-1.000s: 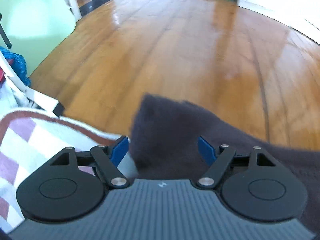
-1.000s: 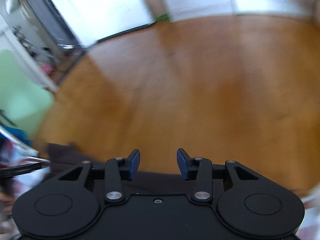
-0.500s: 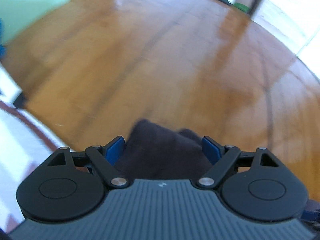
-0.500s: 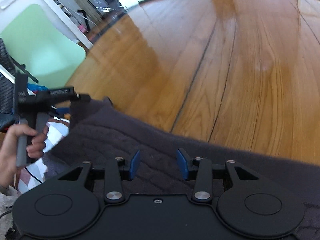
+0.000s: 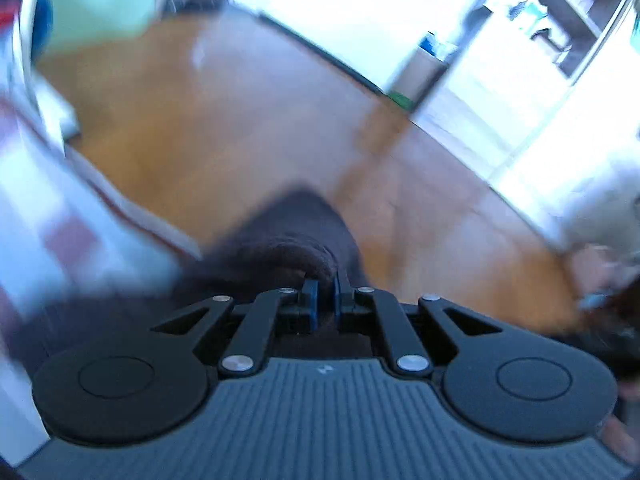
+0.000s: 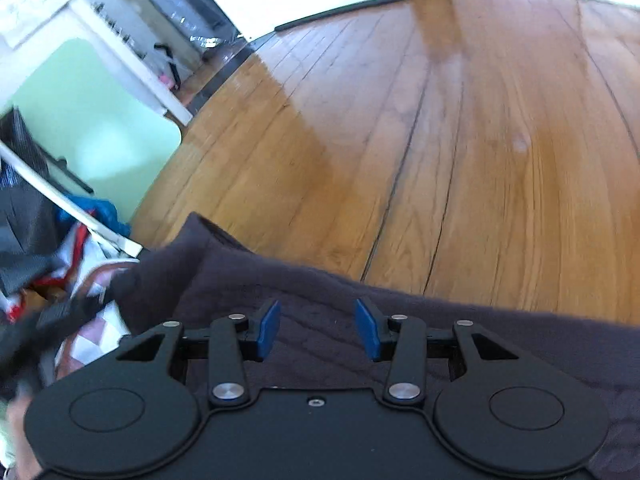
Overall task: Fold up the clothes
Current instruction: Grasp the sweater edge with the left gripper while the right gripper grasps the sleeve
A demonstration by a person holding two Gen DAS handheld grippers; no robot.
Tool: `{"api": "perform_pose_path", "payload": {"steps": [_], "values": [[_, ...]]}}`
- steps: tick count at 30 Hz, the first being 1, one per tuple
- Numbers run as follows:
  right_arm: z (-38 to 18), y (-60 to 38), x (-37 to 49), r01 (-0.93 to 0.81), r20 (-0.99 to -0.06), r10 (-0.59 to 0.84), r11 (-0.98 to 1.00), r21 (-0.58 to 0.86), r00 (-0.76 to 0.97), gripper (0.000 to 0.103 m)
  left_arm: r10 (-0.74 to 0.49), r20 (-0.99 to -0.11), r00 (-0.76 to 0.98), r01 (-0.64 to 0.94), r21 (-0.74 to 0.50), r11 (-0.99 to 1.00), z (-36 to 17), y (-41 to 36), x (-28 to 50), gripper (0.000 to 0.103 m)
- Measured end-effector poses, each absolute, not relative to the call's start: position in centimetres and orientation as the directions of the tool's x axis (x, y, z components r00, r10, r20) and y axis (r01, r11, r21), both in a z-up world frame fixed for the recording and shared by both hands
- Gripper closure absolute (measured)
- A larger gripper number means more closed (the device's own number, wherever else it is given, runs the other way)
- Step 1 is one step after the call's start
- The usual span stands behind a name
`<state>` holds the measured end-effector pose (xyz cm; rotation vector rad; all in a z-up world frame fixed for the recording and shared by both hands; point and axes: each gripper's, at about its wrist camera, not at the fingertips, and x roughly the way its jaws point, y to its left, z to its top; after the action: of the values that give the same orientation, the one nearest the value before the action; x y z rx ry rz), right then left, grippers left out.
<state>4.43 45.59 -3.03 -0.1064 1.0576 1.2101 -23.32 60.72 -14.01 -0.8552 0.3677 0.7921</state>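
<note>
A dark charcoal knit garment (image 6: 400, 312) lies spread across the wooden floor and a checked mat. My left gripper (image 5: 323, 305) is shut on a bunched fold of this garment (image 5: 288, 252), with the cloth pinched between the blue pads; this view is blurred by motion. In the right wrist view the left gripper (image 6: 60, 316) shows as a dark blur at the garment's raised left corner (image 6: 160, 268). My right gripper (image 6: 316, 328) hovers low over the middle of the garment, open, its blue pads (image 6: 268, 328) apart and gripping nothing.
The wooden floor (image 6: 460, 140) stretches ahead. A pink and white checked mat (image 6: 92, 344) lies at the left under the garment. Beyond it are a white rack leg (image 6: 72, 208), a heap of blue and red clothes (image 6: 92, 212) and a pale green panel (image 6: 92, 136).
The left gripper went from open around the garment's corner to shut on it, then swung and rolled, bunching the cloth. The right gripper moved in over the garment and stayed open.
</note>
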Motion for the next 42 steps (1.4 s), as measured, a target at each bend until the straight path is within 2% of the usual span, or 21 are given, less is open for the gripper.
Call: {"api": "perform_pose_path", "payload": {"steps": [3, 6, 7, 9, 11, 13, 15, 18, 19, 20, 21, 22, 25, 29, 31, 33, 35, 38, 42], "values": [[-2.2, 46.9, 3.6, -0.8, -0.666, 0.739, 0.336, 0.498, -0.104, 0.055, 0.343, -0.645, 0.683, -0.729, -0.569, 0.381, -17.8, 57.6, -22.6, 0.097], [-2.9, 49.6, 2.2, -0.77, -0.656, 0.731, 0.305, 0.56, -0.188, 0.055, 0.234, -0.674, 0.701, -0.713, -0.672, 0.201, -22.3, 58.7, -23.7, 0.097], [-3.2, 50.5, 1.5, -0.772, -0.66, 0.725, 0.3, 0.56, -0.197, 0.055, 0.209, -0.673, 0.71, -0.703, -0.695, 0.151, -23.3, 59.2, -24.1, 0.097], [-3.7, 52.8, 0.1, -0.792, -0.668, 0.712, 0.271, 0.548, -0.218, 0.054, 0.24, -0.681, 0.692, -0.721, -0.666, 0.189, -22.7, 59.6, -24.6, 0.097], [-3.9, 55.1, -2.0, -0.827, -0.691, 0.681, 0.228, 0.515, -0.242, 0.05, 0.268, -0.683, 0.679, -0.734, -0.64, 0.228, -22.0, 59.9, -25.0, 0.097], [-4.2, 57.1, -3.5, -0.869, -0.724, 0.655, 0.207, 0.449, -0.218, 0.032, 0.266, -0.681, 0.683, -0.731, -0.633, 0.256, -22.1, 60.3, -25.2, 0.097], [-5.1, 59.3, -4.2, -0.892, -0.759, 0.627, 0.225, 0.392, -0.175, 0.022, 0.263, -0.709, 0.654, -0.754, -0.588, 0.293, -22.3, 60.4, -24.9, 0.097], [-8.0, 62.0, -3.7, -0.844, -0.793, 0.6, 0.365, 0.393, -0.11, 0.021, 0.271, -0.746, 0.609, -0.784, -0.513, 0.349, -22.5, 60.3, -24.3, 0.097], [-9.1, 62.2, -3.1, -0.795, -0.768, 0.619, 0.376, 0.475, -0.166, 0.027, 0.271, -0.745, 0.61, -0.782, -0.512, 0.355, -22.4, 60.2, -24.2, 0.097], [-10.1, 62.4, -2.5, -0.736, -0.732, 0.642, 0.379, 0.561, -0.227, 0.037, 0.27, -0.744, 0.611, -0.781, -0.511, 0.36, -22.4, 60.2, -24.2, 0.097], [-11.0, 62.5, -2.3, -0.674, -0.689, 0.662, 0.366, 0.641, -0.295, 0.088, 0.272, -0.743, 0.612, -0.779, -0.508, 0.367, -22.3, 60.2, -24.2, 0.097], [-11.5, 62.3, -2.3, -0.626, -0.647, 0.683, 0.35, 0.697, -0.338, 0.094, 0.283, -0.74, 0.61, -0.779, -0.496, 0.383, -21.9, 60.2, -24.3, 0.097], [-7.7, 59.0, -4.2, -0.694, -0.5, 0.83, 0.209, 0.689, -0.247, 0.094, 0.341, -0.716, 0.609, -0.778, -0.456, 0.431, -20.1, 60.5, -25.3, 0.097], [0.3, 53.0, -7.0, -0.8, -0.308, 0.933, 0.038, 0.599, -0.186, 0.094, 0.49, -0.569, 0.66, -0.749, -0.455, 0.481, -15.8, 60.5, -28.5, 0.093], [2.7, 49.3, -8.0, -0.845, -0.264, 0.953, 0.017, 0.534, -0.148, 0.094, 0.504, -0.5, 0.704, -0.71, -0.511, 0.485, -14.5, 61.3, -30.2, 0.086], [2.9, 46.2, -8.9, -0.869, -0.298, 0.946, 0.038, 0.494, -0.128, 0.094, 0.497, -0.46, 0.736, -0.674, -0.563, 0.478, -14.0, 62.0, -31.7, 0.085], [0.9, 44.7, -9.7, -0.856, -0.4, 0.895, 0.041, 0.515, -0.197, 0.094, 0.474, -0.456, 0.753, -0.653, -0.604, 0.456, -14.1, 62.7, -32.6, 0.085], [-3.0, 44.1, -12.9, -0.903, -0.582, 0.771, 0.021, 0.43, -0.259, 0.094, 0.438, -0.465, 0.769, -0.632, -0.655, 0.415, -14.5, 63.9, -33.5, 0.085], [-7.5, 43.6, -14.4, -0.868, -0.651, 0.659, -0.004, 0.497, -0.376, 0.094, 0.447, -0.446, 0.775, -0.619, -0.677, 0.398, -13.8, 62.2, -34.9, 0.069]]}}
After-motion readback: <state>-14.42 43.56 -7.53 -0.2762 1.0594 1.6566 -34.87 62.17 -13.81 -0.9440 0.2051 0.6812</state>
